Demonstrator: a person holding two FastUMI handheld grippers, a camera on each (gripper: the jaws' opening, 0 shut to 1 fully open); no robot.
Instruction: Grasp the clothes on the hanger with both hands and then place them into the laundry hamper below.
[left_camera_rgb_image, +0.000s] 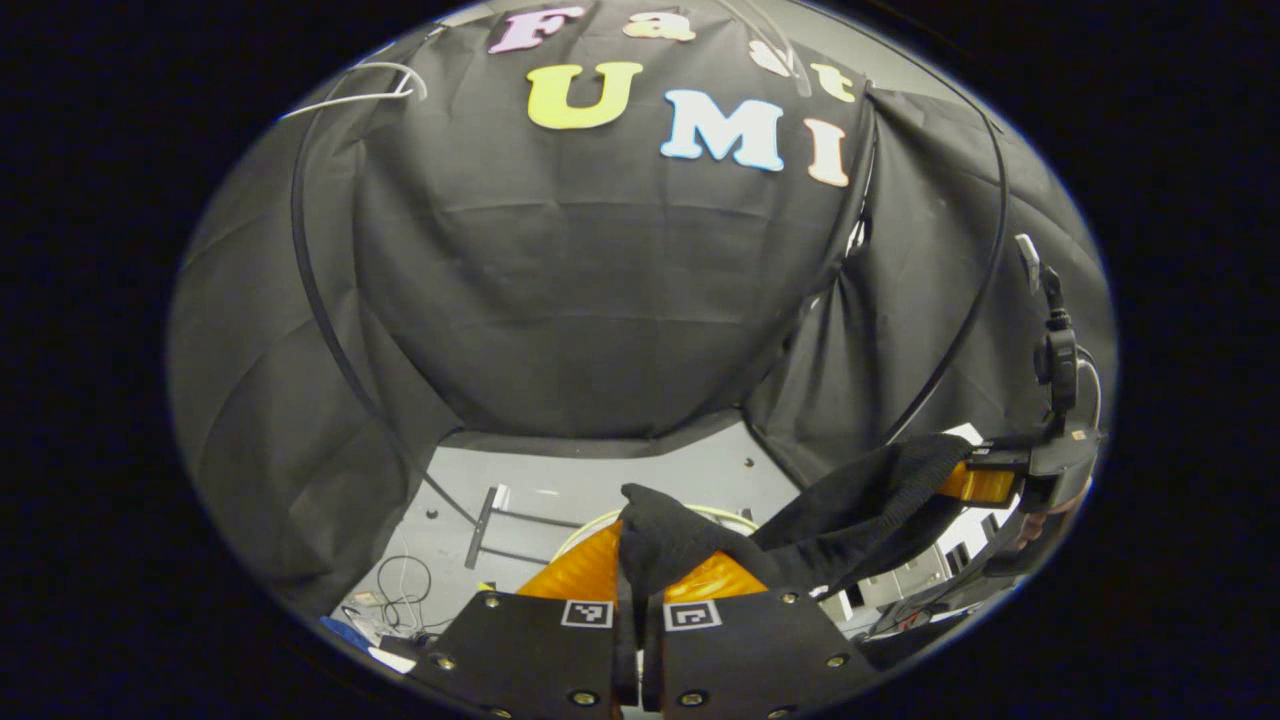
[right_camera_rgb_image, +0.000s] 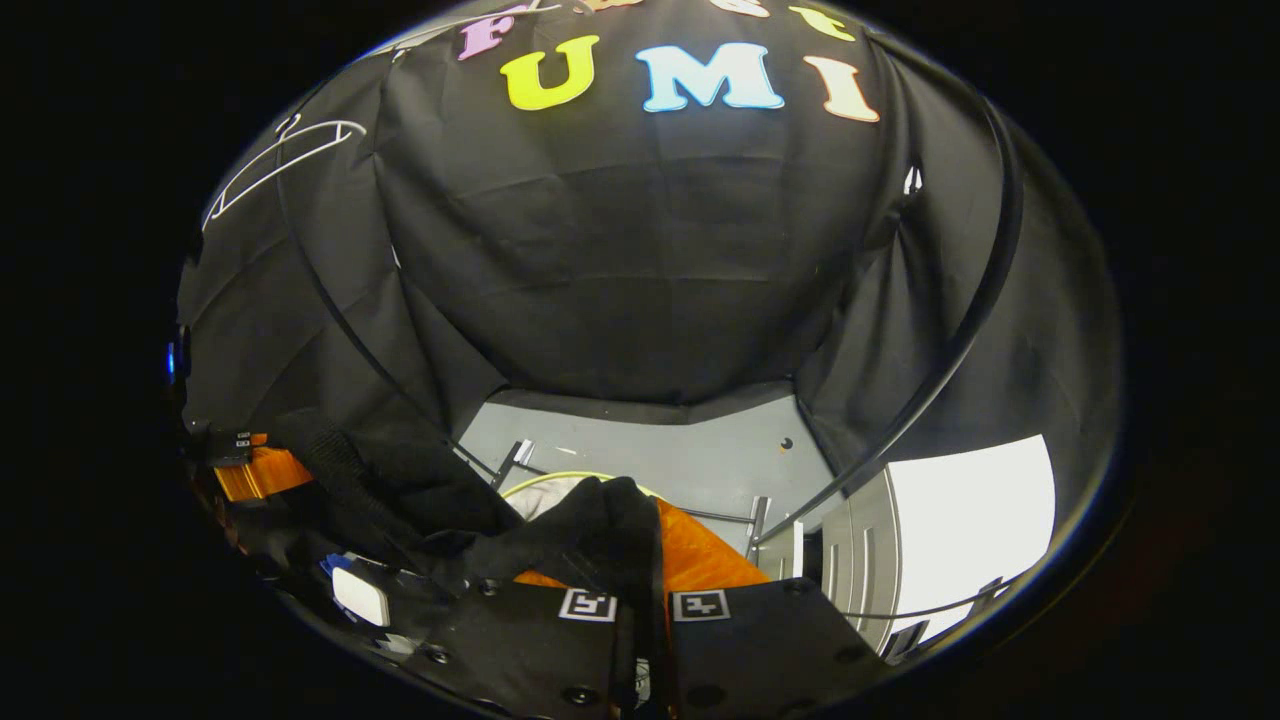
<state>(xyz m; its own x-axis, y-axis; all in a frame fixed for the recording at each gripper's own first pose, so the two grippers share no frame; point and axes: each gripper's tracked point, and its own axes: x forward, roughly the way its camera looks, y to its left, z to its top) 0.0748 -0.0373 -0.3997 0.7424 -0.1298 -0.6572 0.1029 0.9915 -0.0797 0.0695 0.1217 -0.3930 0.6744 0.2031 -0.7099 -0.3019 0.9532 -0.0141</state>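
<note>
The soft, light black garment (left_camera_rgb_image: 850, 510) sags between the left gripper (left_camera_rgb_image: 640, 575) and right gripper (right_camera_rgb_image: 645, 560), each clenched on an end, above the hamper's rim (left_camera_rgb_image: 600, 520).

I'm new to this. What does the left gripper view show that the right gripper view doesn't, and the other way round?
Left gripper view: loose cables on the grey floor at lower left, and the right gripper farther off, clamped on one end of the black garment.
Right gripper view: the left gripper farther off at the left, clamped on the other end.
Shared: the garment stretched between the two grippers, the laundry hamper's rim below it, the white hanger high up, and the rack's metal foot on the floor.
</note>
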